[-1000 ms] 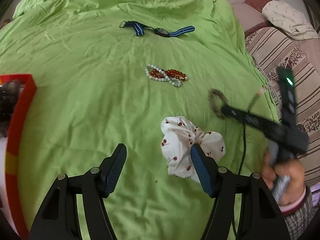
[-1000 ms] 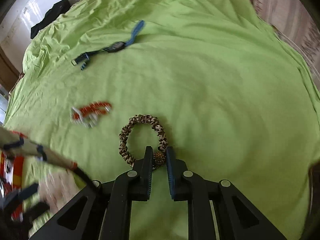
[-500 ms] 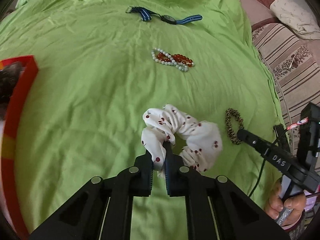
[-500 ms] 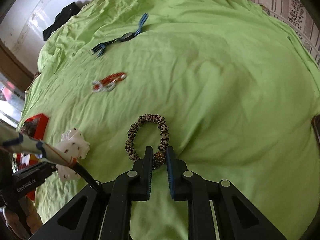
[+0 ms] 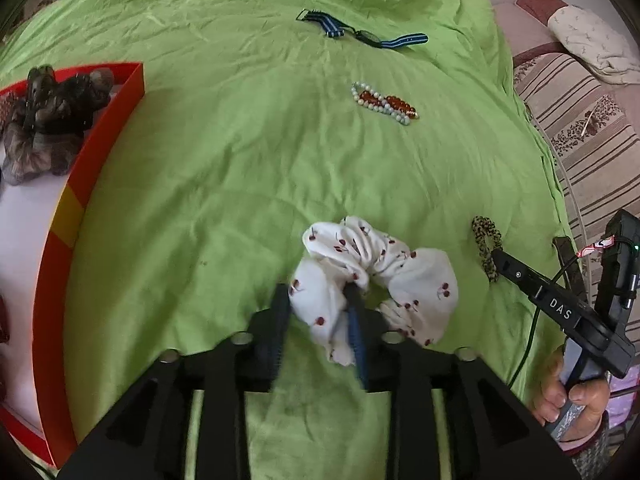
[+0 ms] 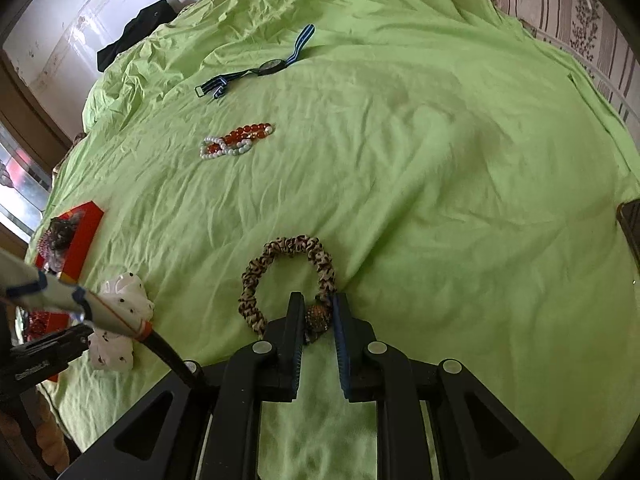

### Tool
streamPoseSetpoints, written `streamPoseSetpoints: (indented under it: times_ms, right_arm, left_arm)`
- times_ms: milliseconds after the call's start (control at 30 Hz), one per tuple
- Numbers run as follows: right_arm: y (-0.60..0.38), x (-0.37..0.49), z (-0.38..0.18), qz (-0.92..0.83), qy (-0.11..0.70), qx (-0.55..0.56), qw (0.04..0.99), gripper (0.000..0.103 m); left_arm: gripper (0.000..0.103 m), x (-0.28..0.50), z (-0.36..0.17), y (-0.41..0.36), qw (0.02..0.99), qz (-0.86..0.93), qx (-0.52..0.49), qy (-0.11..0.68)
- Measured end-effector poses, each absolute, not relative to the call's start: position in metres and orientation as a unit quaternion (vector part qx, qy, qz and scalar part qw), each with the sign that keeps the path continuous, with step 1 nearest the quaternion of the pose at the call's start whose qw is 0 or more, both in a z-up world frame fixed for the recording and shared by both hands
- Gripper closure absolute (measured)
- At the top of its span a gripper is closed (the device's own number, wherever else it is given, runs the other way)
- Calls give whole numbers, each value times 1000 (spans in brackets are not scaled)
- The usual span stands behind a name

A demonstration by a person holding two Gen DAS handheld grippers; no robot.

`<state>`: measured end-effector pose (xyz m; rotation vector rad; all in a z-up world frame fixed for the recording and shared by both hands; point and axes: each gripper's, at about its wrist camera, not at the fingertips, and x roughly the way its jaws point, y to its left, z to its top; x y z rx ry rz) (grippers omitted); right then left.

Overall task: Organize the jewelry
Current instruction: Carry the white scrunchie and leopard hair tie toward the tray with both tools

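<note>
Left gripper [image 5: 318, 302] opening around cherry-print scrunchie [image 5: 372, 276]; right gripper [image 6: 318, 312] clamped on leopard-print scrunchie [image 6: 288, 276] above green bedsheet [image 6: 440, 200].

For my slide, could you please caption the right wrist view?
Right gripper shut on leopard-print scrunchie over green bedsheet.

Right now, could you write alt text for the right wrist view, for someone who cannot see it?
The right hand-held gripper is shut on the beaded knot of a leopard-print scrunchie lying on a green bedsheet. Beyond it lie bead bracelets and a striped-strap watch; a white cherry-print scrunchie and a red box sit at left.
</note>
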<state>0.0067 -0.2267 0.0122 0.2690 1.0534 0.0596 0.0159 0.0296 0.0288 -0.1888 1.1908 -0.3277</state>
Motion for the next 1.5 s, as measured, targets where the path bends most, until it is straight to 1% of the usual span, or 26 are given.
streamPoseSetpoints:
  times_ms: [67, 133, 200, 267, 333, 467, 500, 533, 567, 600, 667, 833, 1267, 1500]
  right_arm:
    - [-225, 10, 11, 26, 500, 121, 857, 84]
    - [-223, 12, 9, 25, 499, 119, 858, 79]
    - [-221, 13, 7, 24, 495, 120, 860, 73]
    - [-218, 14, 6, 21, 489, 118, 864, 71]
    - [-216, 13, 4, 15, 483, 112, 868, 70]
    - [-212, 11, 4, 8, 474, 103, 875, 71]
    - [-211, 11, 5, 5, 475, 97, 875, 74]
    - [-211, 11, 6, 3, 475, 94, 875, 85]
    - [-212, 10, 8, 4, 476, 96, 874, 89]
    - [-213, 9, 10, 7, 475, 105, 874, 89]
    - [-215, 3, 17, 11, 466, 117, 877, 89]
    - [-211, -13, 38, 7, 446, 114, 888, 89]
    - [-198, -60, 74, 9, 421, 125, 898, 89]
    - [-185, -79, 87, 18, 412, 118, 903, 89]
  left_arm:
    - [64, 18, 27, 27, 812, -153, -84, 557]
    - [62, 22, 24, 22, 813, -150, -78, 557]
    - [58, 24, 23, 19, 817, -148, -72, 553]
    - [54, 25, 22, 15, 821, -147, -67, 548]
    - [52, 25, 20, 11, 825, -145, -62, 542]
    - [51, 23, 20, 8, 832, -140, -56, 535]
    - [58, 23, 21, 8, 832, -138, -53, 535]
    - [67, 22, 22, 8, 832, -135, -52, 536]
    - [90, 21, 24, 10, 830, -135, -55, 539]
    - [96, 20, 26, 12, 826, -138, -62, 543]
    - [96, 15, 35, 18, 827, -139, -81, 539]
    - [96, -3, 64, 26, 844, -133, -79, 513]
    - [96, -62, 117, 46, 894, -89, -9, 438]
    - [96, -84, 133, 54, 907, -83, 2, 413]
